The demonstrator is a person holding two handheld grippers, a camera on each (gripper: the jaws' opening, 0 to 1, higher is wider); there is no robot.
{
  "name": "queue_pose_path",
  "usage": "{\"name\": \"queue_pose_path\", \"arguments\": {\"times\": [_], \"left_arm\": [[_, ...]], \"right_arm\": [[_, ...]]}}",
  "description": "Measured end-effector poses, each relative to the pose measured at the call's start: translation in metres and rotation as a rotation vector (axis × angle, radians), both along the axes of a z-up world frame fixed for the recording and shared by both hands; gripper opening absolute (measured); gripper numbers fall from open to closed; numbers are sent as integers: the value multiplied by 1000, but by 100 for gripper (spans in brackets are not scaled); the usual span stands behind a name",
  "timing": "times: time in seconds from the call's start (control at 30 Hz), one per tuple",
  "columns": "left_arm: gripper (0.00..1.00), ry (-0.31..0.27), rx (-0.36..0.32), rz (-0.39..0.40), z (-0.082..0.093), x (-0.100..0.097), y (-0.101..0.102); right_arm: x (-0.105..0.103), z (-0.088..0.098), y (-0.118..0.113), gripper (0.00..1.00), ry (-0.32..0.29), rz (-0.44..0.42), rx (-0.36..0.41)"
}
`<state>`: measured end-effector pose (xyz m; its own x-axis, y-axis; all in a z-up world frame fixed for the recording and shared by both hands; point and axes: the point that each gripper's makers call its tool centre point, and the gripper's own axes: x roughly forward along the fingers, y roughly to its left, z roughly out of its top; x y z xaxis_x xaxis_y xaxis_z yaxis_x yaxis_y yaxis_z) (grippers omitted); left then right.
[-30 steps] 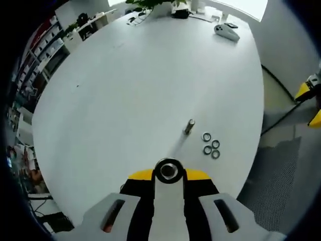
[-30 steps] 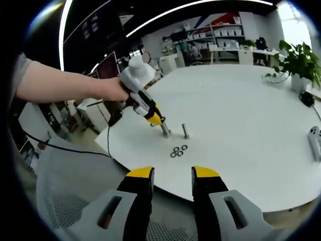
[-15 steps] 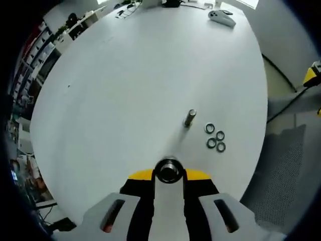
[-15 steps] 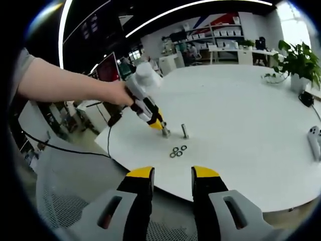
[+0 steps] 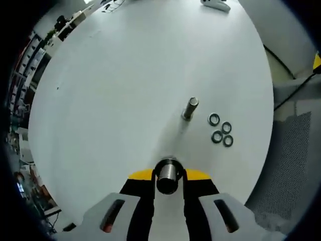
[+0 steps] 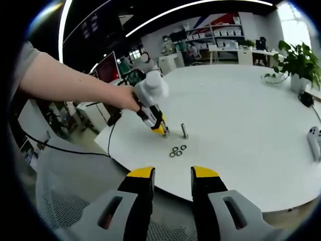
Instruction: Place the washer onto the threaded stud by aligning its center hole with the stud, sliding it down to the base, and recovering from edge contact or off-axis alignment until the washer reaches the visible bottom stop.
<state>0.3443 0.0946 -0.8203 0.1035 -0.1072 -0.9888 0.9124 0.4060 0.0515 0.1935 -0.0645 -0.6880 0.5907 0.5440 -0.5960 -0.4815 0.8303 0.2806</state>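
A metal stud [image 5: 189, 108] stands upright on the white round table [image 5: 125, 75]. Several washers [image 5: 220, 130] lie in a cluster just right of it. My left gripper [image 5: 168, 175] is shut on a second metal cylinder [image 5: 167, 169], seen end-on between its yellow tips. In the right gripper view a hand holds the left gripper [image 6: 161, 130] tip-down at the table, close to the left of the stud [image 6: 184, 130], with the washers [image 6: 177, 150] in front. My right gripper [image 6: 172, 173] hangs open off the table's near edge, nothing between its jaws.
A white game controller [image 6: 315, 140] lies at the table's right edge, and a potted plant [image 6: 296, 60] stands at the far right. Grey mesh [image 6: 65, 201] and a black cable [image 6: 75, 150] sit below the table's left rim. Shelves line the back wall.
The hand has carried the left gripper rightward, closer to the upright stud, and tipped it steeper toward the table. The right gripper, stud and washers have stayed put.
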Motion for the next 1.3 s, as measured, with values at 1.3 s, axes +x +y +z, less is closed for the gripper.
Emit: {"name": "queue_pose_path", "arguments": {"times": [1.3], "left_arm": [[28, -56, 1, 322, 11, 2, 85]], "right_arm": [[-2, 2, 5, 31, -3, 25, 6]]}}
